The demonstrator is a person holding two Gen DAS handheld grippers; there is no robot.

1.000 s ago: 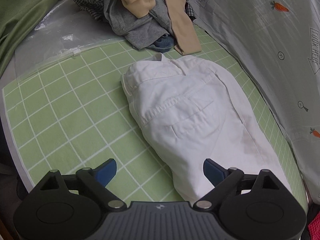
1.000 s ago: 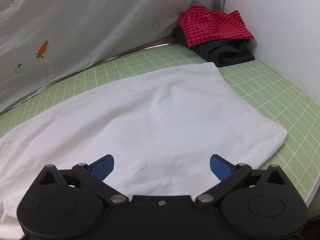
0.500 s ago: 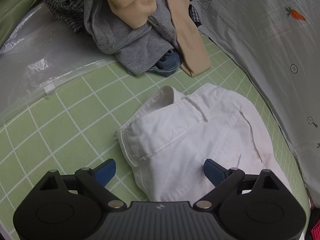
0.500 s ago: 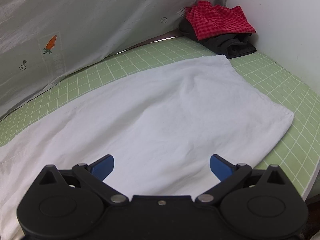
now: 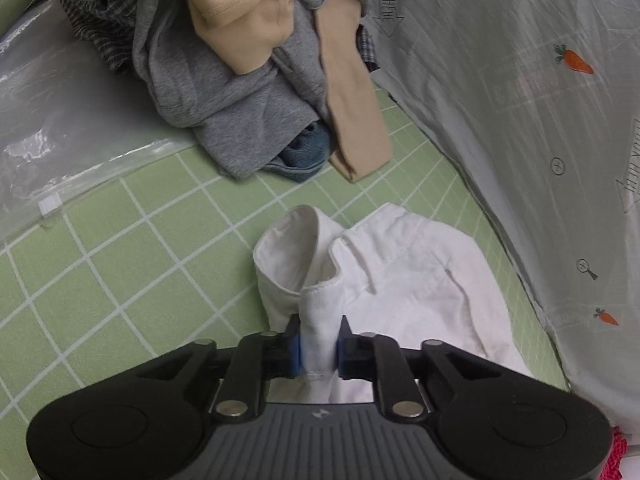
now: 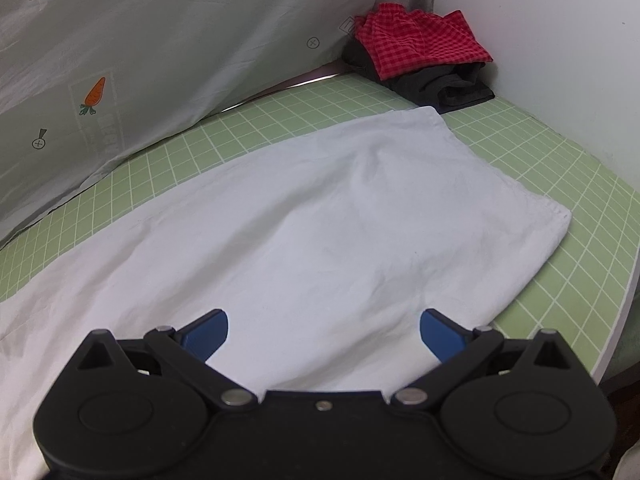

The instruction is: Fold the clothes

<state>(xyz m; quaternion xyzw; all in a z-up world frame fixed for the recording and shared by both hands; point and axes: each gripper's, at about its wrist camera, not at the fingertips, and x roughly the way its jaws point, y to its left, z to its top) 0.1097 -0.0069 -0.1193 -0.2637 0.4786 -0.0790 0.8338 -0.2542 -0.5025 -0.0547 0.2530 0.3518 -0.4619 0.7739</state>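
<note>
Right-wrist view gives me the green gridded table (image 6: 520, 152) with the white trousers (image 6: 320, 232) spread across it, legs running toward a red checked stack (image 6: 416, 44) in the corner; my right tool (image 6: 324, 332) hovers released over the cloth. Only the left-wrist view shows the waistband (image 5: 320, 300), where my left tool (image 5: 318, 350) has just been closing and now clenches a bunched fold of it, with the unfolded pile (image 5: 248, 80) beyond. I judge the pinch may hold only one layer, so lifting could pull the trousers crooked or let them slip, since the right end is unheld.
</note>
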